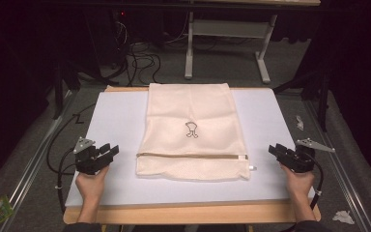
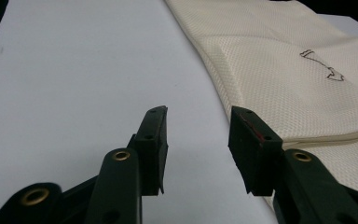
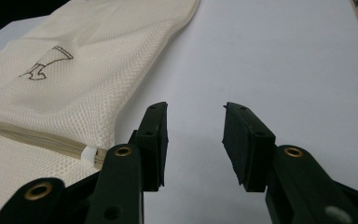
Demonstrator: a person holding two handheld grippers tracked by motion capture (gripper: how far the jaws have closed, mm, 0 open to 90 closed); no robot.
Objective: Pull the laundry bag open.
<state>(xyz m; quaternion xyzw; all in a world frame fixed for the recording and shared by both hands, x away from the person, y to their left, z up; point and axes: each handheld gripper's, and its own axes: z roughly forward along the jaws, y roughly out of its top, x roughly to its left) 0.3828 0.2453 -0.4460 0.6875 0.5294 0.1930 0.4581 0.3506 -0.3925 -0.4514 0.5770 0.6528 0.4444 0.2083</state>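
Centrally on the white board (image 1: 116,121) lies the mesh bag (image 1: 191,130), long axis running 12 to 6, zipper end at 6. Bare board flanks it at 9 and 3, where the left gripper (image 1: 112,151) and right gripper (image 1: 273,150) rest, jaws apart, empty. Right gripper view catches the zipper pull (image 3: 88,153).

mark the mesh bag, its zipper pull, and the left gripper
mesh bag (image 1: 192,108): high view, on the upper cloth panel.
zipper pull (image 3: 89,153): right gripper view, on the white tab at the zipper's end.
left gripper (image 2: 196,140): left gripper view, midway between its open fingertips.
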